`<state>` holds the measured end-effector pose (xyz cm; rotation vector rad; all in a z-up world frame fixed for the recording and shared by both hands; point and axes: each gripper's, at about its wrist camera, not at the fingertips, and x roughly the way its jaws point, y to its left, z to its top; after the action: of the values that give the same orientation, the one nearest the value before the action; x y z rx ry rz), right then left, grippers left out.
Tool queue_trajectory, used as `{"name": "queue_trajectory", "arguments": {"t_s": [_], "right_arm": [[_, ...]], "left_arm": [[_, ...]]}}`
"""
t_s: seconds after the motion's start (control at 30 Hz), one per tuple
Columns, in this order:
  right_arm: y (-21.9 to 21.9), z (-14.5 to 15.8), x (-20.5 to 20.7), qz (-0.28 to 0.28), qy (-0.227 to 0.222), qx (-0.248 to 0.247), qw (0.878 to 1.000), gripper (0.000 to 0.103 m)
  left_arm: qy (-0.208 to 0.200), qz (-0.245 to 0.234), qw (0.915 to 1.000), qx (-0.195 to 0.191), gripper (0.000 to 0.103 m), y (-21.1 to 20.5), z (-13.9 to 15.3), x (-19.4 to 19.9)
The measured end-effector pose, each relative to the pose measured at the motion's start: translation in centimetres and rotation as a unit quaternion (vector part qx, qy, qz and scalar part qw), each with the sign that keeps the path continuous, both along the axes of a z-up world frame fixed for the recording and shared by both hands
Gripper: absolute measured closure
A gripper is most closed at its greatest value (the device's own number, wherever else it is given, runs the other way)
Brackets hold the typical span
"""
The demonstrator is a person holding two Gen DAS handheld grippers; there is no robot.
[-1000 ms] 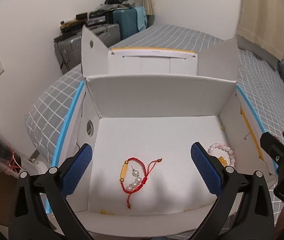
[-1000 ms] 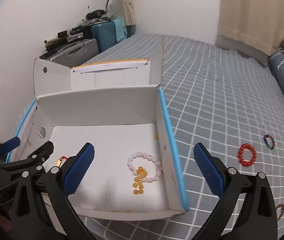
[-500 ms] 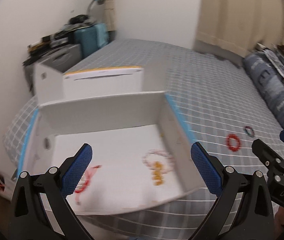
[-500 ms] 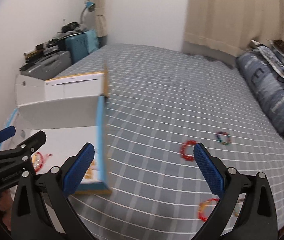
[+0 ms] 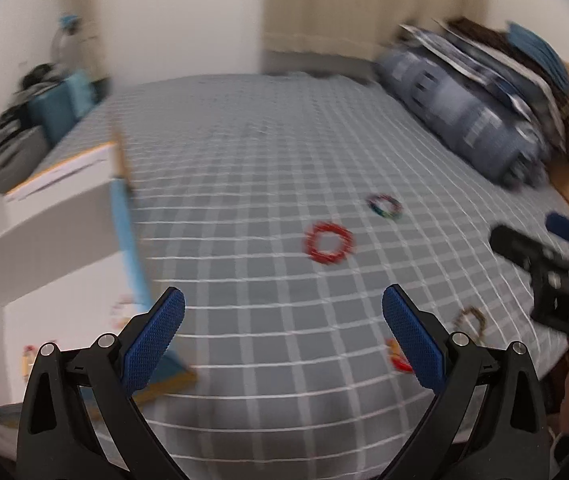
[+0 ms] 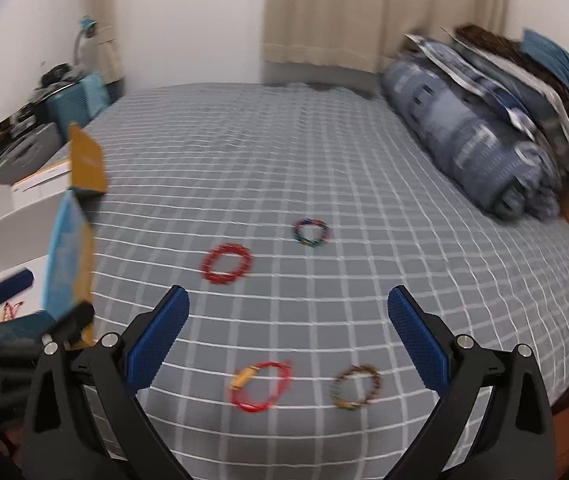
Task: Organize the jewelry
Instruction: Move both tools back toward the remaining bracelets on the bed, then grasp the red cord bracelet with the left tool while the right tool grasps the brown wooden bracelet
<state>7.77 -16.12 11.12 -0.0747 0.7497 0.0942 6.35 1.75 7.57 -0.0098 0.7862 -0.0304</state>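
four bracelets lie on the checked bed (image 6: 324,152), waiting to be sorted: a red beaded ring (image 6: 226,263), a dark multicoloured one (image 6: 311,232), a red cord with a gold charm (image 6: 260,386) and a brown one (image 6: 357,387). the white box (image 5: 44,248) at left holds some pieces (blurred). both the left tool (image 5: 283,336) and right tool (image 6: 288,334) hang released, empty; most work seems left.

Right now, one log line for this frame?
left hand-held gripper: open, empty | right hand-held gripper: open, empty | loose on bedspread: red bead bracelet, multicolour bracelet, red cord bracelet, brown bracelet
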Motion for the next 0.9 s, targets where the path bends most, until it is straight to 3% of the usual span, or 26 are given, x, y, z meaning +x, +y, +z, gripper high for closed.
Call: {"name": "queue_trajectory", "arguments": {"t_s": [0.33,0.63,0.9], "right_arm": [[-6.4,-5.3,0.7,-0.035,0.052,0.005,0.998,0.007],[-9.8,-8.6,1.0,-0.053,0.085,0.027,0.995,0.008],[-11.6,-12.8,2.2,-0.053,0.145,0.043,0.987,0.022]], "left_arm": [[0.038,-0.045,0.9982,0.005,0.006,-7.0,-3.9,1.8],[0.068,-0.029,0.9971,0.014,0.006,-8.8,-8.0,3.4],[0.088,-0.017,0.9956,0.027,0.006,-9.1,-10.9,4.4]]}}
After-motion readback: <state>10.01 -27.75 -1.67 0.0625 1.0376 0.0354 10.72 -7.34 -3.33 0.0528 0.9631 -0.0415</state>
